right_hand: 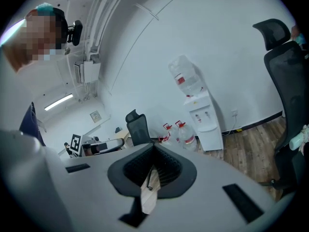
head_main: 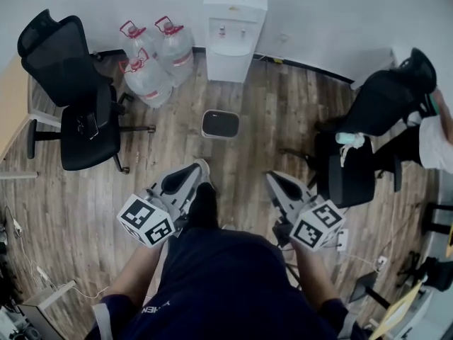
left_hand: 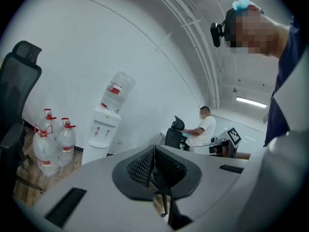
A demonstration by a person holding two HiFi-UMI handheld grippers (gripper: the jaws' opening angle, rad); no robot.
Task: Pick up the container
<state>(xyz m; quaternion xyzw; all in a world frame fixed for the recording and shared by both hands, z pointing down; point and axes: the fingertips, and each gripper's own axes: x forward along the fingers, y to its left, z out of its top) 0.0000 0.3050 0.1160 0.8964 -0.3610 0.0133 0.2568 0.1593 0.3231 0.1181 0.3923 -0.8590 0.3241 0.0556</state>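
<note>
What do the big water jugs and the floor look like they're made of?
Water jugs: likely clear plastic, glossy; see-through walls, red caps. Floor: wood or wood-look laminate, matte; brown planks with visible seams.

Likely an office: swivel chairs (head_main: 88,122), water dispenser (head_main: 233,30), spare bottles (head_main: 152,76)

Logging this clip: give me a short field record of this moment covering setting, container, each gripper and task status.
setting: room with a wood floor, the operator standing
container: on the floor, ahead of both grippers, nothing touching it
left gripper: jaws shut, empty, held above the floor
right gripper: jaws shut, empty, held above the floor
nearby: water dispenser, water bottles, office chair, seated person
task status: pickup not yet begun
</note>
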